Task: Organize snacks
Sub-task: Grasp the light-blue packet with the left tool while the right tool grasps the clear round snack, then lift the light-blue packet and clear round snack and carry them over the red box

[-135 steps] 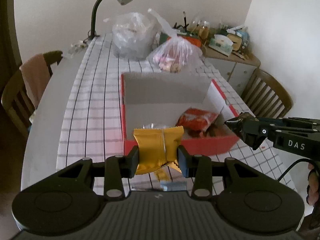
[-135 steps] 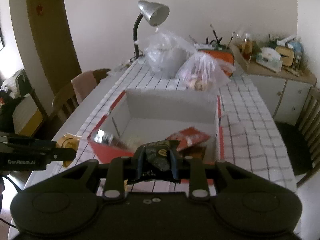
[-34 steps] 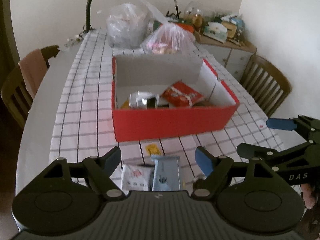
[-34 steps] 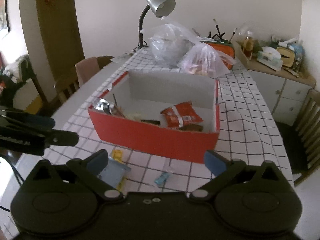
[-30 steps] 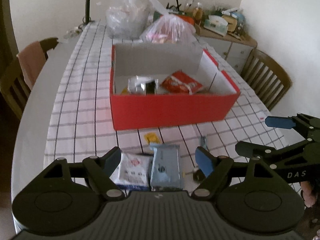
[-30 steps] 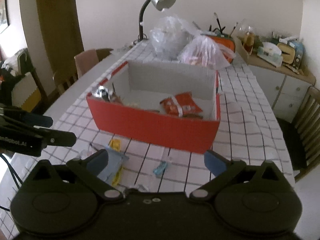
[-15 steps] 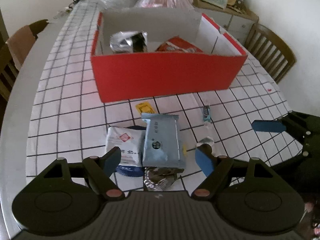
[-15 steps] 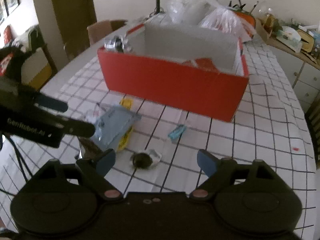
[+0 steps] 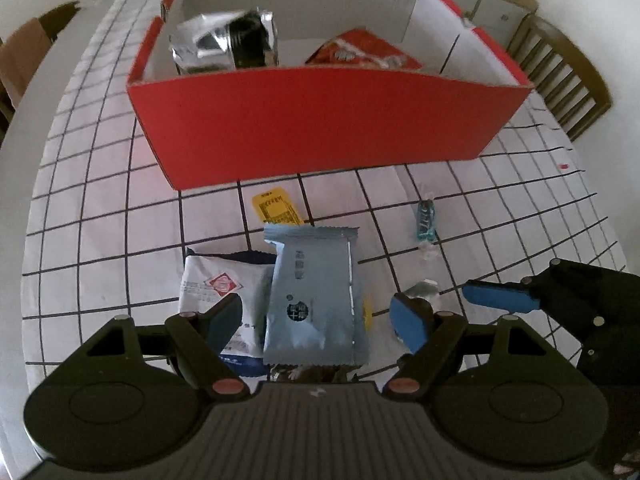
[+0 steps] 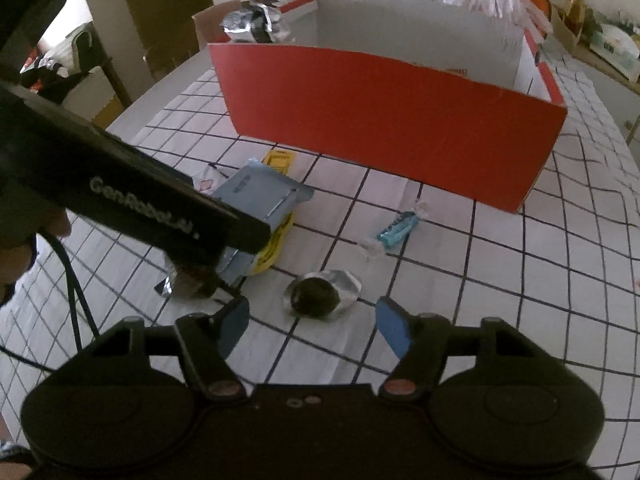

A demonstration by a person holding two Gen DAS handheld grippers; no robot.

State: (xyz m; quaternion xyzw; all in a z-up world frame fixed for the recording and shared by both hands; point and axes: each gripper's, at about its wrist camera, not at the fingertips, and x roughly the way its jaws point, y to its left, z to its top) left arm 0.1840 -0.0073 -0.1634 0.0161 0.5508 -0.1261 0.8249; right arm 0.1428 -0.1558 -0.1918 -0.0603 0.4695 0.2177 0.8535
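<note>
A red box [image 9: 320, 120] [image 10: 384, 120] holds a silver packet [image 9: 224, 44] and a red snack bag [image 9: 360, 50]. Loose snacks lie in front of it. My left gripper [image 9: 316, 316] is open, low over a light blue packet [image 9: 314, 296] [image 10: 256, 200], beside a white packet [image 9: 220, 292]. My right gripper [image 10: 312, 322] is open, just short of a dark round snack in clear wrap [image 10: 320, 294]. A small blue candy [image 9: 425, 220] [image 10: 398, 226] and a yellow packet [image 9: 276, 204] [image 10: 280, 158] lie nearby.
The checked tablecloth [image 9: 100, 200] covers the table. Wooden chairs stand at the right [image 9: 568, 80] and far left [image 9: 28, 48]. Plastic bags [image 10: 480, 0] sit behind the box. The left gripper's arm [image 10: 120, 196] crosses the right wrist view.
Both grippers have let go of their packets, opened, and come down and forward toward the loose snacks in front of the box. The snacks now sit between or just ahead of the fingers.
</note>
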